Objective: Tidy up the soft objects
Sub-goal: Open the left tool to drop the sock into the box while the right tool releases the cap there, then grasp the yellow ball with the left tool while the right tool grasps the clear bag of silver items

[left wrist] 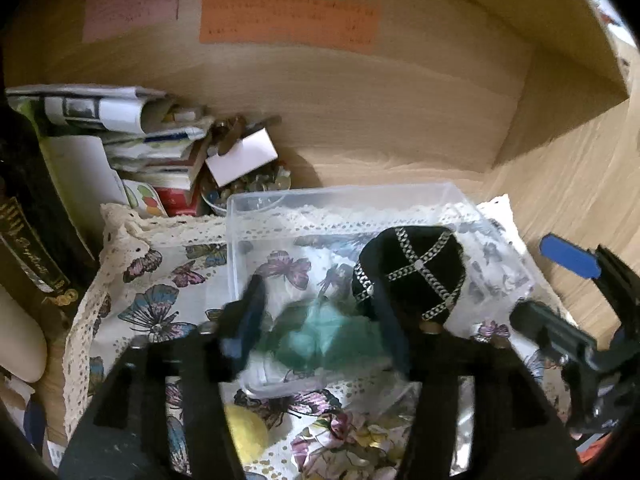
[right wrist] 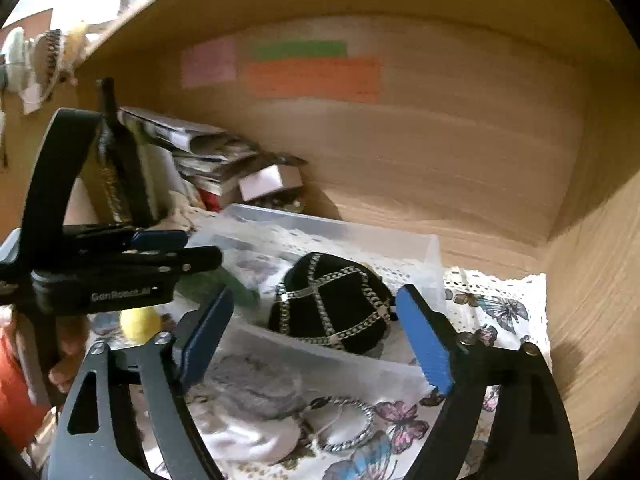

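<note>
From the left wrist, the left gripper [left wrist: 320, 312] is dipping into the clear bin [left wrist: 344, 196], jaws spread around a green soft thing [left wrist: 320, 332] beside the black cap [left wrist: 412, 272]; whether they are gripping it is unclear.

From the right wrist, the right gripper [right wrist: 316, 332] is hanging released, while a grey item [right wrist: 256, 384] and yellow ball [right wrist: 140, 324] are lying outside, waiting.
</note>
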`<state>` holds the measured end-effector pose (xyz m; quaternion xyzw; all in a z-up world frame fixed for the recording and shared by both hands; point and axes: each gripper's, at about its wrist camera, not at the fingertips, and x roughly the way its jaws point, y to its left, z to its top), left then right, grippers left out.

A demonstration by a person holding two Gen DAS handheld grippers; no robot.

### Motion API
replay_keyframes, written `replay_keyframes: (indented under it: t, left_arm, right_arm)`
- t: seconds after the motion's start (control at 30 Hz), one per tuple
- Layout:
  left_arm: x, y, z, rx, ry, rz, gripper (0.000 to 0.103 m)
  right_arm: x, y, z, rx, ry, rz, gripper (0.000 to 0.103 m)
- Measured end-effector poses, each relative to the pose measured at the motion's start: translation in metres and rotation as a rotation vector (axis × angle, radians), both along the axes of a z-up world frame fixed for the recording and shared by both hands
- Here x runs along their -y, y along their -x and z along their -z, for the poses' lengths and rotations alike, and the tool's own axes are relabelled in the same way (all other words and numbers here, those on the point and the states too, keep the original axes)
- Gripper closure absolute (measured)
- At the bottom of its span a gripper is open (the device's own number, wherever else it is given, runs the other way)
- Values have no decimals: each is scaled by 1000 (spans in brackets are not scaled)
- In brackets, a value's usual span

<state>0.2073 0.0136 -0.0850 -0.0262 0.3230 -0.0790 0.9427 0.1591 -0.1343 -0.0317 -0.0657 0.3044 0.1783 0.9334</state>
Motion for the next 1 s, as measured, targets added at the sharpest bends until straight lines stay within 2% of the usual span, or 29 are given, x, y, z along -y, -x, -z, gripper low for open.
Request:
replay_keyframes:
  t: [0.1, 0.23, 0.33, 0.43, 0.63, 0.8, 0.87, 0.93, 0.97, 1.0]
  left_arm:
    - [-2, 13, -8, 30, -1, 13, 36]
    - [-11, 35, -14, 74, -22, 12, 22]
    - [-19, 47, -10, 74, -46, -5, 17]
    - [-29, 52, 2, 43, -70, -30, 16]
    - [-47, 48, 40, -74, -88, -77, 16]
    - [-51, 43, 64, -137, -77, -79, 16]
    - [-52, 41, 70, -147, -70, -80, 20]
    - [-52, 40, 75, -166, -66, -76, 35]
    - [-52, 40, 77, -172, -65, -72, 39]
    - [-52, 39, 79, -180, -61, -66, 48]
  right_arm:
    - [-3, 6, 2, -23, -30, -23, 20]
    - [-6, 12, 11, -45, -42, -35, 20]
    - [-7, 13, 20, -77, -56, -43, 20]
    - [-9, 10, 33, -117, -55, -47, 20]
    - [-11, 2, 55, -214, -80, -56, 20]
    - [-21, -1, 66, -223, -58, -76, 21]
    - [-23, -2, 69, -227, -62, -81, 24]
    - [-22, -3, 71, -237, -66, -89, 39]
    - [-22, -4, 71, -238, -69, -91, 42]
    - [-21, -4, 71, -240, -75, -93, 48]
